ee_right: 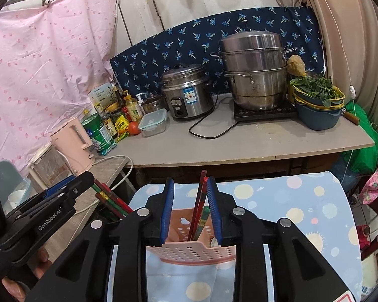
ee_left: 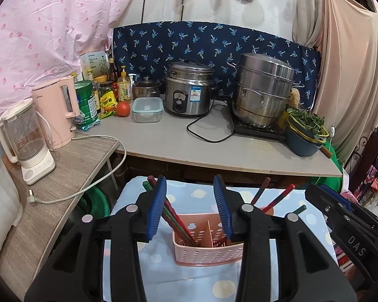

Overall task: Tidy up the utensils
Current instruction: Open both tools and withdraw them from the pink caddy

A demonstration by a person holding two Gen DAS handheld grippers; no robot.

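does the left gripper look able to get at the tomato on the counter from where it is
Probably not without moving: the left gripper sits open over the pink utensil holder, and the tomato lies well beyond it on the far counter. Nothing seems to block the path, though.

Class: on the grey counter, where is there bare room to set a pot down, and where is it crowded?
Bare: the counter front, between the cooker cord and the near edge. Crowded: the bottles at the left end, the steamer and bowls on the right.

Rice cooker (ee_left: pixel 187 89) beside steamer pot (ee_left: pixel 263 91) — pink kettle (ee_left: pixel 56 112) left.
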